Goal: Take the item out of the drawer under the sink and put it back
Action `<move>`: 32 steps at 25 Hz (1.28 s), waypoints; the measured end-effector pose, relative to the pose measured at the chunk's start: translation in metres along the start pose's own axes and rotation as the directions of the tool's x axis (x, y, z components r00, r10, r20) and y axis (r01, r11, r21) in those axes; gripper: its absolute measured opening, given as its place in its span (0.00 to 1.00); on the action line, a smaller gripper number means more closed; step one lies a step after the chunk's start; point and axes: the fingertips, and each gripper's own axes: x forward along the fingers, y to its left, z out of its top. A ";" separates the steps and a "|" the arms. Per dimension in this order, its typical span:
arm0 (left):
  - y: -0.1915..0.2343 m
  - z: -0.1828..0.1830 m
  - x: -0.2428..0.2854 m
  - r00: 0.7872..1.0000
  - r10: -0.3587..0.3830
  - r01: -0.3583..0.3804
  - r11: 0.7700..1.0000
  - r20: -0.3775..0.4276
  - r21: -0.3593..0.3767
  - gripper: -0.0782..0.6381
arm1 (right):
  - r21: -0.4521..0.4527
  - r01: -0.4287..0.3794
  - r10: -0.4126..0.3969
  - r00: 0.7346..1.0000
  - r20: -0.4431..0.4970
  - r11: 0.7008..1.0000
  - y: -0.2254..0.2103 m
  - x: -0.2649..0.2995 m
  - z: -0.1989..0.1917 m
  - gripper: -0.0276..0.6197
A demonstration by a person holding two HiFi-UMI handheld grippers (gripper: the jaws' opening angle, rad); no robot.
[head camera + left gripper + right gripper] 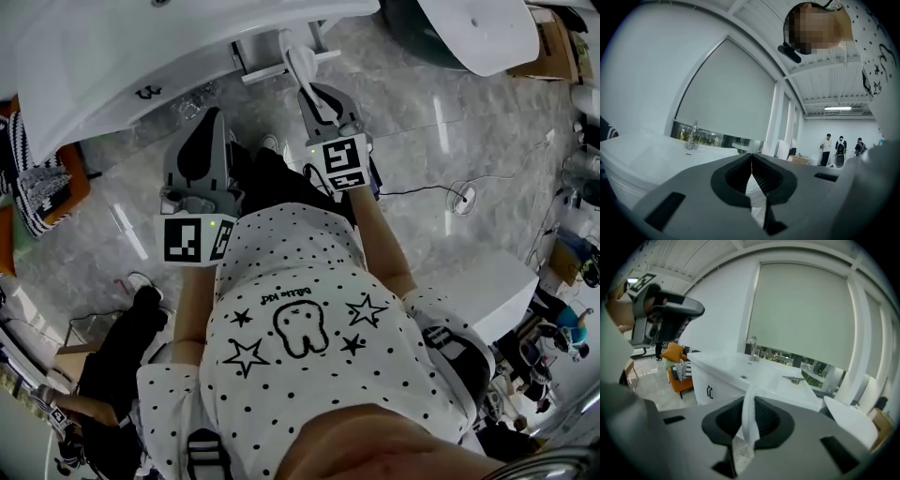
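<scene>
Right hand-held gripper (751,401): its jaws are standing narrowly apart and pinching a thin white crinkled wrapper (746,437) between them.
Wrapper: it is poking up past the fingertips and hanging limp below them, carried in the air and apart from the counter.
Left hand-held gripper (751,157): its jaws are meeting at the tips and gripping nothing.
White sink counter (731,366): it is lying beyond both grippers, its basin and silver faucet (753,348) behind the wrapper.
White cabinet front (705,394): it is sitting under the counter, bearing a black handle (709,391), well apart from the wrapper.
</scene>
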 end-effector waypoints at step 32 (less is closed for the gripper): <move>0.026 -0.044 -0.007 0.995 0.026 -0.028 1.000 -0.098 -0.013 0.12 | -0.451 -0.128 0.025 0.974 -0.227 0.883 0.030 0.132 -0.083 0.13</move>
